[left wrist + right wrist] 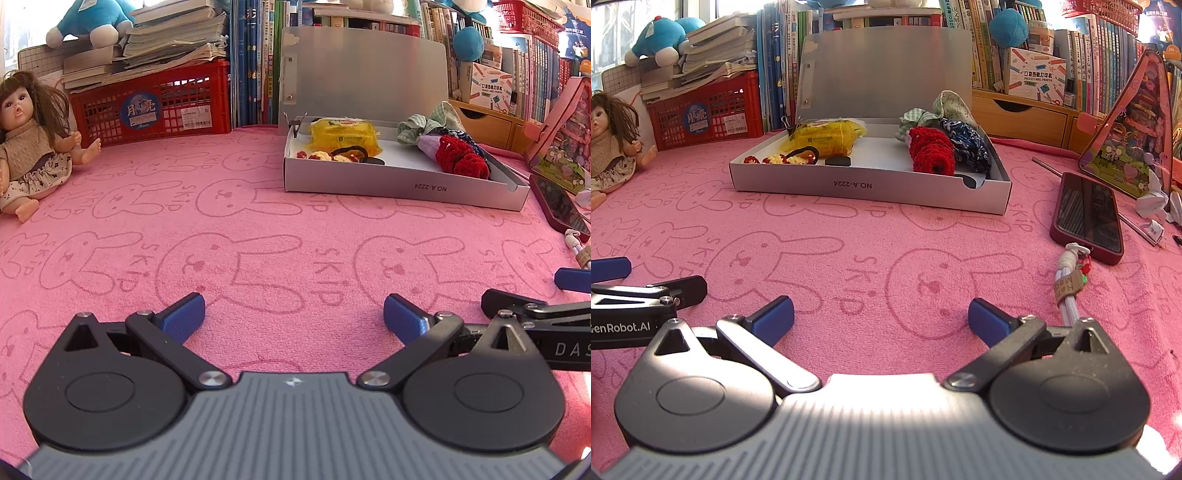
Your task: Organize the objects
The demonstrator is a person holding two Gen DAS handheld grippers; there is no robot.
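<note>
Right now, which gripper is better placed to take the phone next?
Right. The phone lies just ahead and to the right of the open right gripper, nothing between. From the open left gripper it sits at the far right edge, beyond the other gripper.

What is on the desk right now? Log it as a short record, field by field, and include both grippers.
surface: pink cloth
box: lid open, on the cloth
in box: yellow packet, red scrunchie, black hair tie
phone: flat on the cloth, right of the box
doll: sitting at far left
left gripper: open, empty
right gripper: open, empty
</note>
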